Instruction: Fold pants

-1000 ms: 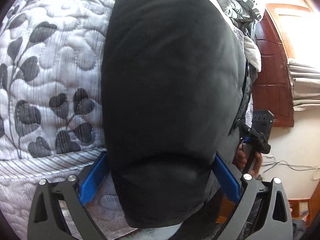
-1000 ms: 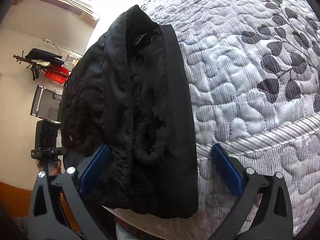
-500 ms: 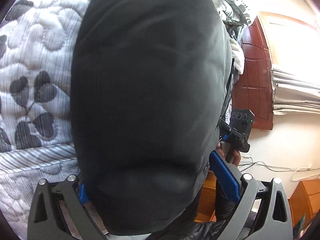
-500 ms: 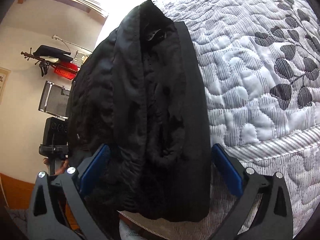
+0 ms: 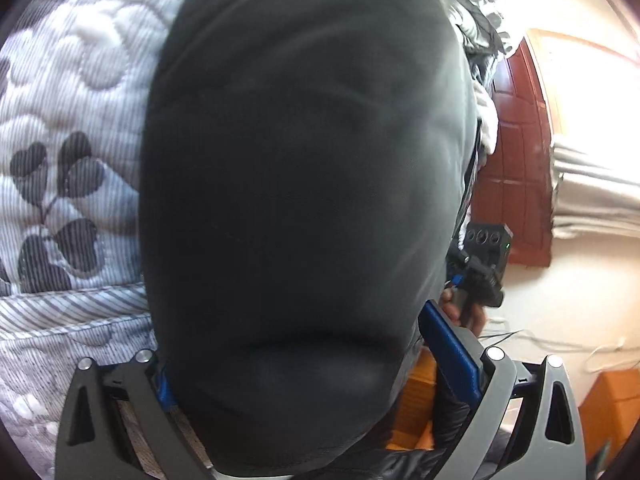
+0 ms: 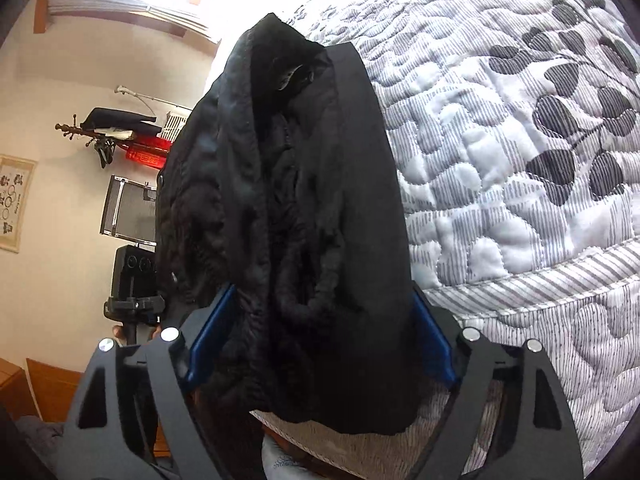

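A quilted bedspread [image 5: 72,128] printed with grey leaves fills the left of the left wrist view, with a red-brown wooden door [image 5: 516,168] and a bright window beyond on the right. The black pants [image 5: 304,184] bulk across the middle of this view and hang over the bed's edge toward the camera. The left gripper [image 5: 320,364] straddles this end of the cloth: its right blue pad [image 5: 450,352] stands clear beside the fabric, while the left pad is mostly hidden under it, so the jaws look wide and I cannot tell that they pinch anything. The other gripper, held in a hand [image 5: 460,308], shows past the cloth's right edge. In the right wrist view, a pale wall with a coat rack [image 6: 108,128] sits at left and the same bedspread [image 6: 520,160] at right. Here the pants [image 6: 288,220] lie as a bunched, wrinkled roll between the jaws of the right gripper [image 6: 320,332], which are closing, with both blue pads at or just beside the flanks of the cloth. To do this grab well, I judge both grippers should bite all the layers at matching points near the edge, squarely, so the fold lifts evenly without a layer slipping out.
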